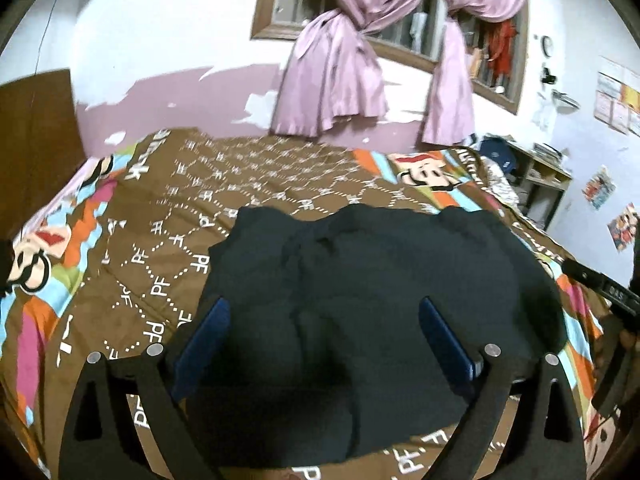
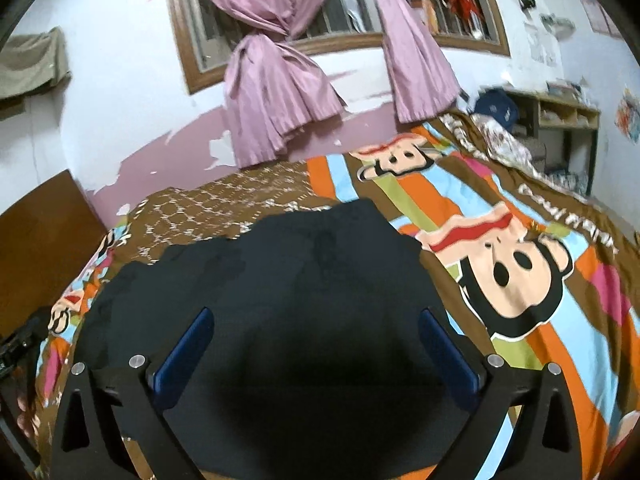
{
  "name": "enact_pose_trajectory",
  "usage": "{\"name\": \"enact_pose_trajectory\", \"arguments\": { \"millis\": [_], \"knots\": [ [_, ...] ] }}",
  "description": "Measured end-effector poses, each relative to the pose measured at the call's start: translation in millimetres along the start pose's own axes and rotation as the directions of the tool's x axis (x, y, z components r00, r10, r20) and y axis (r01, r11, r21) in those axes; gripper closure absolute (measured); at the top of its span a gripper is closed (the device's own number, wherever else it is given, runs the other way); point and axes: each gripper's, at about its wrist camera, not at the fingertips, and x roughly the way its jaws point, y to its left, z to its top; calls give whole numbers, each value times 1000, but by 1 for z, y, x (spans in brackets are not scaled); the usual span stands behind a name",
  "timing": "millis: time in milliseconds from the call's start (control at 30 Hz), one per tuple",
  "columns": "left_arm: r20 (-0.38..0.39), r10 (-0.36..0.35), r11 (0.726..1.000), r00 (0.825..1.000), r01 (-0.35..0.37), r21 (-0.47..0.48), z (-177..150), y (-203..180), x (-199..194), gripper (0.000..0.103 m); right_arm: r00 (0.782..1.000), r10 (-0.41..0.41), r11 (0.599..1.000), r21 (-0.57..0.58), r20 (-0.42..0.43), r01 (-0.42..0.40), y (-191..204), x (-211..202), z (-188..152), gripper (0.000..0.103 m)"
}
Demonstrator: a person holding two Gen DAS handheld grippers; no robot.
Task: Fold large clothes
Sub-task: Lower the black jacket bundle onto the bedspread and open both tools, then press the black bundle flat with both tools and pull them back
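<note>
The left gripper (image 1: 322, 328) and right gripper (image 2: 316, 340) both hover with blue-padded jaws spread wide, grasping nothing, over the dark navy fabric garment (image 1: 372, 280) lying as a compact, already doubled-over bundle beneath them. Folding looks well advanced; perhaps a final fold or some smoothing remains. Around it spreads the brown cartoon-monkey bedspread (image 1: 168, 216), with tied pink curtains (image 1: 332, 68) at twelve o'clock and a wooden shelf unit (image 2: 560, 120) at two.
</note>
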Motion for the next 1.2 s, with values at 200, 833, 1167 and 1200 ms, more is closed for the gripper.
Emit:
{"name": "enact_pose_trajectory", "arguments": {
  "millis": [200, 833, 1167, 1200],
  "knots": [
    [49, -47, 999, 998, 47, 12, -1, -22, -34, 9, 998, 39, 998, -59, 47, -36, 25, -38, -4, 0],
    [157, -84, 986, 984, 59, 155, 14, -41, -127, 8, 986, 91, 988, -134, 139, -72, 50, -130, -4, 0],
    [173, -91, 960, 981, 41, 275, 13, -49, -165, 8, 987, 103, 982, -173, 127, -80, 69, -165, -10, 0],
    [170, -91, 957, 981, 39, 286, 14, -50, -169, 8, 987, 106, 980, -180, 124, -83, 72, -168, -11, 0]
  ]
}}
